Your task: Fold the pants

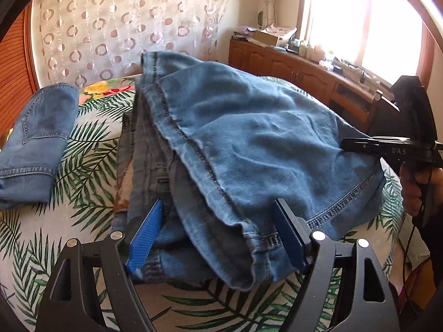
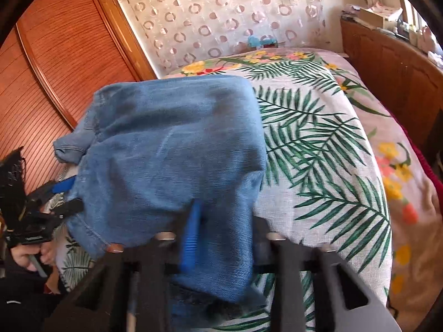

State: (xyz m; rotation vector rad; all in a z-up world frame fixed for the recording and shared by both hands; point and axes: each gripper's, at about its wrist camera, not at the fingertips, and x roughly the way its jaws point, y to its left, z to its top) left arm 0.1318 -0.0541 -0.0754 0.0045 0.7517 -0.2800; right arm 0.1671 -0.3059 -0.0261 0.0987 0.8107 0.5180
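Nearest me, my left gripper [image 1: 218, 238] stands wide, its blue pads either side of the bunched jeans [image 1: 249, 144] on the bed [image 1: 91, 149] without pressing them. My right gripper [image 2: 218, 238] looks clamped on a fold of the same denim, though blur makes that uncertain. Farther off lies a second folded pair [image 1: 38, 138], then the ring-patterned curtain [image 1: 116, 27].

Pants [image 1: 249, 138]: soft matt denim, stitched seams. Bedspread [image 1: 91, 149]: woven printed cloth. Wardrobe [image 2: 55, 55]: glossy ribbed wood.
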